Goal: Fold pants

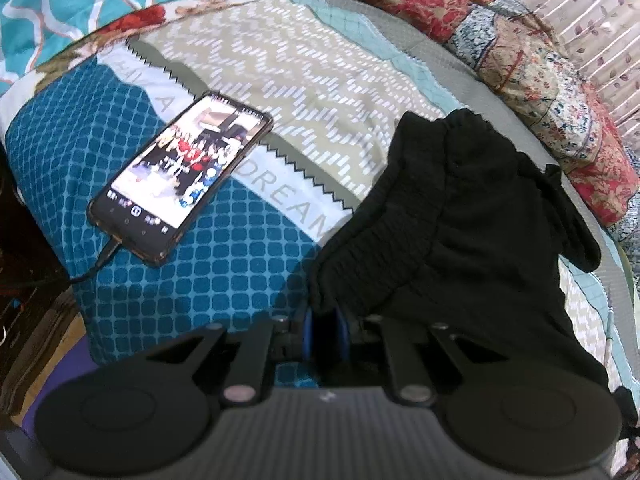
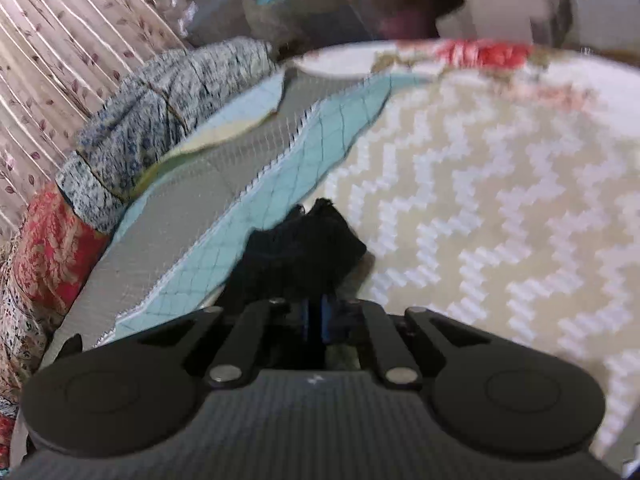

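Note:
The black pants (image 1: 472,232) lie bunched on the patterned bedspread (image 1: 248,264) at the right of the left wrist view, elastic waistband toward the left. My left gripper (image 1: 325,332) is shut on the near edge of the waistband. In the right wrist view my right gripper (image 2: 316,320) is shut on another bunched end of the black pants (image 2: 304,252), held just above the beige zigzag part of the bedspread (image 2: 500,220). That view is blurred.
A phone (image 1: 180,178) with a lit screen and a plugged cable lies on the bedspread left of the pants. A floral quilt (image 1: 540,64) is piled along the far side by a curtain (image 2: 52,60). The bed's edge drops off at the left.

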### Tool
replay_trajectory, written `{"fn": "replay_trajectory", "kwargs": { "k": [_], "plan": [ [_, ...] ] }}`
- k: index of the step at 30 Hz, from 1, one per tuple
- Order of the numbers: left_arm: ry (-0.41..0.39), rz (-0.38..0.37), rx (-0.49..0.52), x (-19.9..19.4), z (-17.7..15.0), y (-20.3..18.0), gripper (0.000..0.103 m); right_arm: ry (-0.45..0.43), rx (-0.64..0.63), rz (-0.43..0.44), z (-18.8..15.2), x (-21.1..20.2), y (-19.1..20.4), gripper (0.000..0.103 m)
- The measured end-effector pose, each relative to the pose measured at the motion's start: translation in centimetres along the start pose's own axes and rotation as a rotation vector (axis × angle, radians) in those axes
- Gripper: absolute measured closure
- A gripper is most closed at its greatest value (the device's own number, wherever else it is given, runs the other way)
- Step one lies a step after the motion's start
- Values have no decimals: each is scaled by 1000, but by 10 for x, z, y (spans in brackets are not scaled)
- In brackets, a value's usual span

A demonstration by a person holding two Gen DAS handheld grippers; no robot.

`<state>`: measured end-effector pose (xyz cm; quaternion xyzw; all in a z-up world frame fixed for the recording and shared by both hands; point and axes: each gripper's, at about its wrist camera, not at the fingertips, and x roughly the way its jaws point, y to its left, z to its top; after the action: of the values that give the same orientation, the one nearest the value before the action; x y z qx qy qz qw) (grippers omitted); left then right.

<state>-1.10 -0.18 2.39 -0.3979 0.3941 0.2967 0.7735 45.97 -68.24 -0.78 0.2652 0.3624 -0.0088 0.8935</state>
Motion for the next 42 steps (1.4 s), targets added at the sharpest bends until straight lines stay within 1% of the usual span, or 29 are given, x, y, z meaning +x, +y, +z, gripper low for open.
{"fn": "replay_trajectory", "kwargs": {
  "k": [5, 9, 12, 16, 19, 20, 21, 22, 23, 24, 25, 27, 29, 30, 31, 32, 33, 34, 36, 37, 38, 39, 40, 42],
  "plan": [
    [-36, -60, -5, -18, 7, 3, 92, -98, 11, -1, 11, -48, -14, 95],
    [-46, -101, 14, -29, 8, 3, 92, -138, -32, -24, 8, -89, -31, 95],
    [-31, -111, 36, -29, 2, 3, 92, -138, -25, -53, -3, -110, -53, 95],
    [-11, -131, 36, -30, -2, 10, 92, -132, 37, -112, -18, -128, -89, 96],
    [-10, -138, 34, -32, -1, 15, 92, -74, 70, -137, -25, -123, -105, 95],
    [-10, -127, 50, -31, -2, 13, 91, -42, 54, -153, -27, -119, -104, 92],
    [2, -100, 73, -28, -3, 11, 86, -17, 35, -184, -29, -113, -103, 79],
    [19, -70, 91, -25, -5, 10, 82, -22, 30, -219, -30, -110, -104, 66],
    [29, -35, 108, -24, -7, 12, 82, -50, 43, -262, -30, -111, -106, 43],
    [22, -12, 120, -26, -9, 15, 85, -84, 62, -291, -29, -115, -108, 40],
    [5, 2, 129, -31, -10, 19, 85, -111, 92, -296, -28, -119, -109, 41],
    [-39, -9, 118, -44, -8, 31, 84, -164, 113, -290, -27, -128, -100, 56],
    [-83, -11, 125, -54, 3, 34, 84, -231, 7, -273, -21, -137, -68, 57],
    [-111, -1, 153, -56, 14, 31, 84, -253, -64, -234, -17, -138, -45, 57],
    [-135, 12, 187, -56, 24, 24, 83, -257, -123, -183, -13, -138, -22, 57],
    [-156, 24, 217, -54, 34, 16, 82, -245, -182, -112, -9, -136, 5, 57],
    [-188, 29, 257, -50, 46, 3, 76, -222, -244, -35, -8, -132, 34, 57],
    [-227, 23, 307, -44, 57, -11, 67, -193, -321, 52, -9, -127, 70, 57],
    [-292, 24, 396, -28, 76, -40, 57, -135, -468, 195, -20, -115, 137, 57],
    [-309, 23, 441, -15, 86, -56, 55, -102, -532, 262, -27, -108, 166, 57],
    [-311, 15, 478, -1, 94, -70, 54, -62, -597, 331, -36, -98, 198, 57],
    [-306, 6, 510, 14, 102, -83, 50, -21, -657, 386, -46, -85, 228, 57],
    [-301, -2, 535, 32, 111, -96, 44, 13, -705, 422, -54, -71, 254, 57],
    [-299, -4, 566, 62, 122, -113, 39, 73, -790, 463, -75, -37, 305, 57]
  ]
}}
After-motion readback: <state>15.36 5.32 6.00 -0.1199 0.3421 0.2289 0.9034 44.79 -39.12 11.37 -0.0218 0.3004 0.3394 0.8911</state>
